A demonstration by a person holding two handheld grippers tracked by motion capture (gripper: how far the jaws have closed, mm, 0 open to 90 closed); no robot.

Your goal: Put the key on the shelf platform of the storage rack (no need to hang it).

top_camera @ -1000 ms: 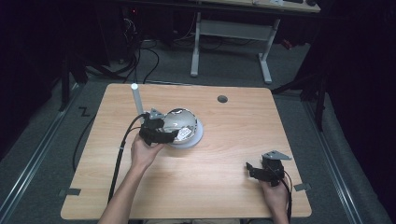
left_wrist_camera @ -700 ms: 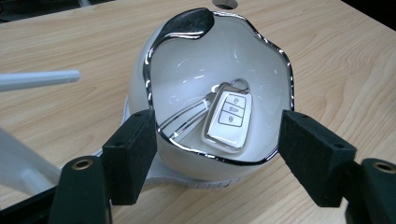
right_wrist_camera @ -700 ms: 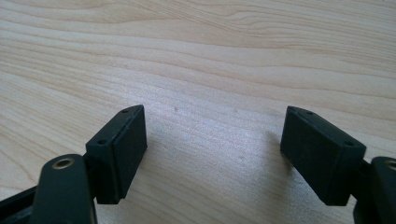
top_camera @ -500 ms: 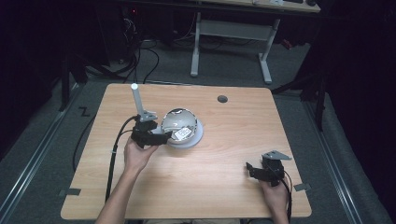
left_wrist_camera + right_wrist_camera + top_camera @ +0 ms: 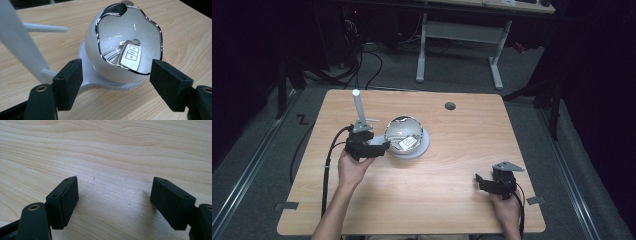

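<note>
Starting at the left edge of the table (image 5: 447, 215): there's a white stand with an upright post (image 5: 358, 107) right behind the left gripper (image 5: 382, 146). That post looks like the first thing to get bumped if the hand swings back carelessly, and it seems light enough to tip.

The left gripper's jaws have just been opening and now stand wide, with nothing pressed between the pads. In the left gripper view they frame the front of the white egg-shaped bowl (image 5: 125, 42), close to it but not touching. The bowl sits tilted on a flat round base (image 5: 86, 75), mouth toward the gripper, with a wavy chrome rim. Inside lies the car key fob (image 5: 131, 56) on its ring, down against the lower wall.

My worry: the bowl is glossy and rounded, so a nudge from a jaw could roll it off the base or slide the whole thing. If the fob is meant to come out, the ring might snag on that wavy rim.

Far right, the right gripper (image 5: 486, 181) rests low over bare wood, jaws wide apart, holding nothing. Well away, so little risk there.
</note>
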